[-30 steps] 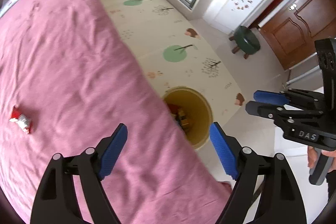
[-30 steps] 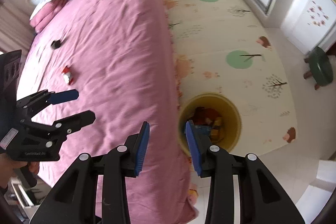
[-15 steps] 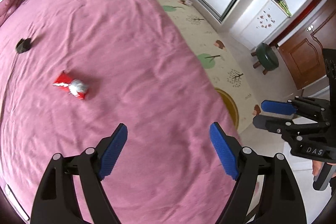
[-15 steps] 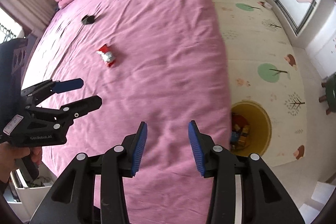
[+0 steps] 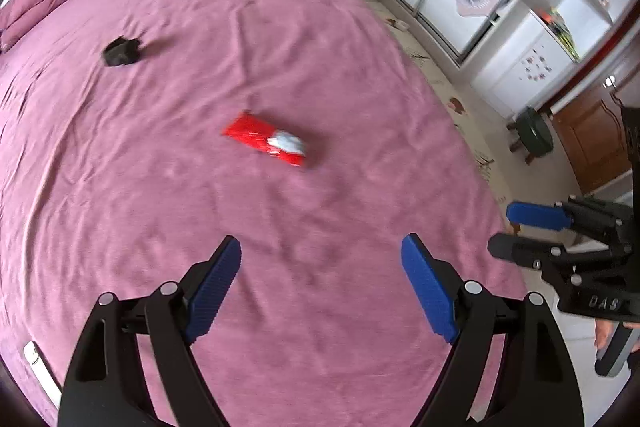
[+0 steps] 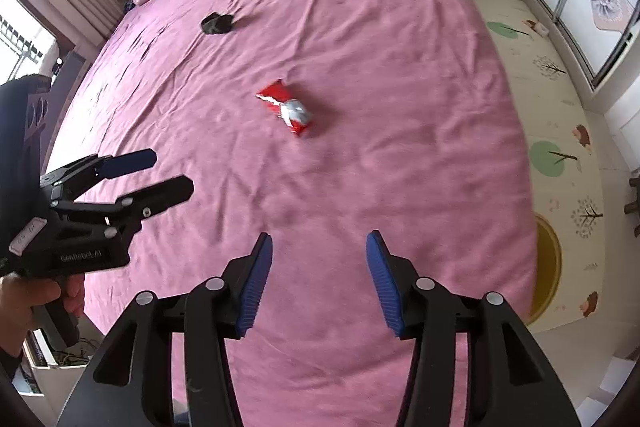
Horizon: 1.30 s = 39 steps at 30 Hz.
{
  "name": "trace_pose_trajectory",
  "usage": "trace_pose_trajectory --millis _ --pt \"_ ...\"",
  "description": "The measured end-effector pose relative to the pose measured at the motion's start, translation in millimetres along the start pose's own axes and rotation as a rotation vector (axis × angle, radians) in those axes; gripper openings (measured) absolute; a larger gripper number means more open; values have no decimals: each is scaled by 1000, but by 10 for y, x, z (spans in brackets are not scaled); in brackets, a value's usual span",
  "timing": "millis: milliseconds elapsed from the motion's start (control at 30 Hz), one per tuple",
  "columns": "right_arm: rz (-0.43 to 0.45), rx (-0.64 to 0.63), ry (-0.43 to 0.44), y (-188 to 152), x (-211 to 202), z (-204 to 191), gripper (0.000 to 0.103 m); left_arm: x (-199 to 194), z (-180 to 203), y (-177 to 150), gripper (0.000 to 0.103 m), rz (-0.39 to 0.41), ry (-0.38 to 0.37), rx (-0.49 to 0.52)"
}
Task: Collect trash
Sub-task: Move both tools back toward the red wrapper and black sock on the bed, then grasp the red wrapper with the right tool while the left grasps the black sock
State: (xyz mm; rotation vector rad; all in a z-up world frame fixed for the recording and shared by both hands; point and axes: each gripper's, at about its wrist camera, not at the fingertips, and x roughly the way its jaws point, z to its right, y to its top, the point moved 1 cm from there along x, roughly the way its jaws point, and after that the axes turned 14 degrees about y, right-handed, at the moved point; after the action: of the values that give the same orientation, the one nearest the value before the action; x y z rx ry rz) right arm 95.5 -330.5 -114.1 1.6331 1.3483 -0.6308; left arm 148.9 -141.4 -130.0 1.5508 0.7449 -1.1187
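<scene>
Jaws of the left gripper point(image 5: 321, 269) are held wide apart and empty — those of the right gripper point(image 6: 319, 267) are opening, nothing between. Beyond both, a red wrapper point(image 5: 266, 140) is seen mid-bed point(image 5: 200, 227) — a black scrap point(image 5: 121, 51) farther toward the headboard.

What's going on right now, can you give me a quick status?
Left hand-held gripper open, empty. Right hand-held gripper opening, empty. Red wrapper and black scrap lie on pink bed. Nothing in the way.

Both tools are over the bed point(image 5: 320, 27) now instead of the yellow bin point(image 6: 546, 267). The right tool point(image 6: 318, 279) is opening, empty, and the red wrapper point(image 5: 266, 141) sits way closer.
</scene>
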Motion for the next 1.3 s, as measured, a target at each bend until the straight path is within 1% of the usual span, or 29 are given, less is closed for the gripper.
trace_pose_trajectory --millis 100,167,233,300,367,500,633,867,967,1000,1033,1067,1133,1233,1300 --pt "-8 -20 2 126 170 -135 52 17 -245 47 86 16 24 -38" --pt "-14 -29 9 232 293 -195 54 50 -406 91 91 29 38 -70" --pt "-17 -41 9 341 418 -233 58 109 -557 135 92 32 54 -103" --pt "-23 -70 17 465 565 -257 58 190 -706 181 92 33 67 -142" --pt "-32 -112 8 588 713 -280 58 272 -818 226 92 36 87 -176" --pt "-39 -194 1 831 1011 -294 59 501 -1006 332 92 39 99 -239" --pt "-50 -251 -4 1028 1320 -223 59 785 -1104 444 92 59 116 -278" --pt "-100 -266 -7 1251 1928 8 59 1259 -1194 602 92 46 109 -311" --pt "-110 -284 -9 1315 2124 17 59 1424 -1264 667 92 36 107 -332" --pt "-115 -293 -14 1331 2167 9 55 1455 -1283 683 92 34 106 -337" --pt "-119 -302 -23 1346 2213 2 46 1488 -1303 705 92 33 103 -341" --pt "-127 -308 -29 1363 2260 -1 40 1535 -1341 740 92 30 109 -346" --pt "-134 -301 -22 1390 2309 0 31 1587 -1390 787 92 26 112 -355" --pt "-121 -297 12 1479 2307 -52 29 1650 -1507 900 92 30 116 -373" --pt "-97 -302 37 1609 2311 -121 29 1675 -1618 1021 92 56 137 -387"
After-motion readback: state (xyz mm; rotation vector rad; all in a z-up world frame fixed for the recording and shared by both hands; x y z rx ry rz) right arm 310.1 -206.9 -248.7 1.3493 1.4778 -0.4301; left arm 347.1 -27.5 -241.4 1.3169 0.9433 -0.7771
